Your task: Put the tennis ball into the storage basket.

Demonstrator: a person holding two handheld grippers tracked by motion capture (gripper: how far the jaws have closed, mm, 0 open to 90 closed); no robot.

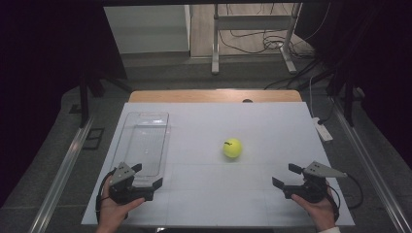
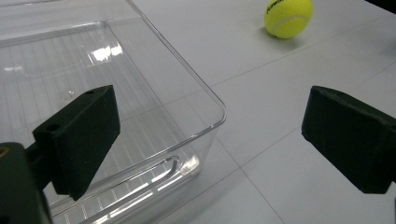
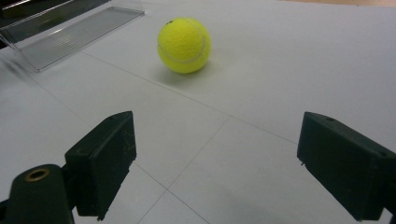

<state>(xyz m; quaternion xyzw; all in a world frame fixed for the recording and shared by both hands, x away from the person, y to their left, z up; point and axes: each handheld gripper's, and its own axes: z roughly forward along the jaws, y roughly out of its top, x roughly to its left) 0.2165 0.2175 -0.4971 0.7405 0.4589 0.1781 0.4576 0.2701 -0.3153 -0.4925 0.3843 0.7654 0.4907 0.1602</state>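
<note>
Yellow-green felt: a tennis ball (image 1: 232, 148) sits alone near the middle of the white counter (image 1: 252, 194), high view. A clear plastic tray (image 1: 145, 138) lies at about 9 o'clock from the ball, well apart from it, long side running away from the person. The left gripper (image 1: 147, 175) is at the tray's near end, one finger over the tray's near rim, the other just outside its corner. The right gripper (image 1: 285, 176) is at roughly 5 o'clock from the ball, off it, over bare counter. Both pairs of fingers stand wide apart with nothing in them. Beyond the counter: a wooden edge, a metal frame's legs and loose cables on the floor.

Left gripper view: what the high view cannot give is the tray's ribbed floor and rounded near corner (image 2: 205, 121), close up. One finger (image 2: 81, 135) hangs over the inside of the tray; the other finger is out over the counter. Whether either touches the plastic I cannot tell. The ball (image 2: 288, 17) lies at 1 o'clock, far off.

Right gripper view: the ball (image 3: 184, 45) shows its curved white seam and a dark mark on top, at 11 o'clock ahead. Fingers (image 3: 105, 158) spread wide, empty, clear of the ball. The tray (image 3: 70, 35) is seen low, at 10 o'clock.
</note>
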